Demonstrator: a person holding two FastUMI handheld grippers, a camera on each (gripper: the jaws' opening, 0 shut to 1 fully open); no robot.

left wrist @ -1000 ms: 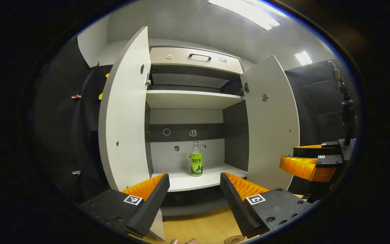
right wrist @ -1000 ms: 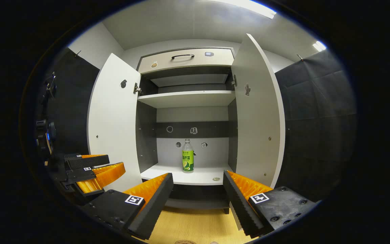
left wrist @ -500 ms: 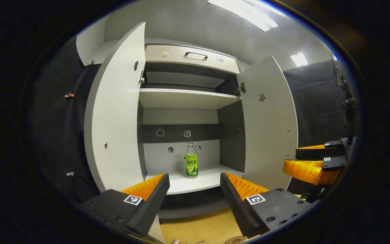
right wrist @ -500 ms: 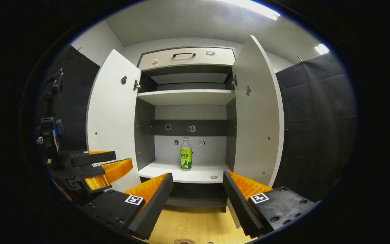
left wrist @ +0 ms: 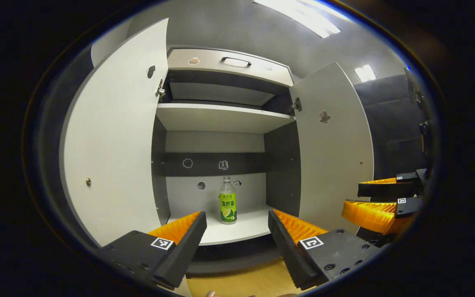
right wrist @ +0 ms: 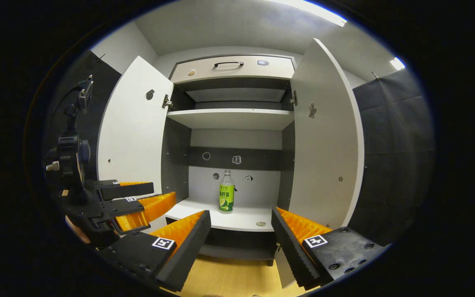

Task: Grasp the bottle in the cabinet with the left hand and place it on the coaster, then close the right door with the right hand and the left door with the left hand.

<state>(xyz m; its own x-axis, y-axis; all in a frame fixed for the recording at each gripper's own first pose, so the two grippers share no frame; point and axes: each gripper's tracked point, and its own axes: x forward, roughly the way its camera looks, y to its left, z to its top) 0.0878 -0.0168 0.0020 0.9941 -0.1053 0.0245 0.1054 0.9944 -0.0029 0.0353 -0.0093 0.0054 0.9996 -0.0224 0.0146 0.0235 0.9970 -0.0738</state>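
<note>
White two-door cabinet (left wrist: 221, 119) on wooden counter (right wrist: 233, 278), both doors swung wide: left door (left wrist: 114, 140), right door (left wrist: 332, 144). Left gripper (left wrist: 237, 231) and right gripper (right wrist: 241, 233): jaws spread, empty. Green-labelled clear plastic bottle (left wrist: 228, 201) upright, lower shelf (left wrist: 237, 229) centre, free space around it. Small disc (right wrist: 261, 224) near shelf front.

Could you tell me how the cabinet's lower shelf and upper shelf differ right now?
The lower shelf holds an upright bottle and a small round thing near its front edge; the upper shelf is seen only from below, so its top is hidden. Stickers dot the wall behind the lower shelf. Both are white and exposed by open doors.
</note>
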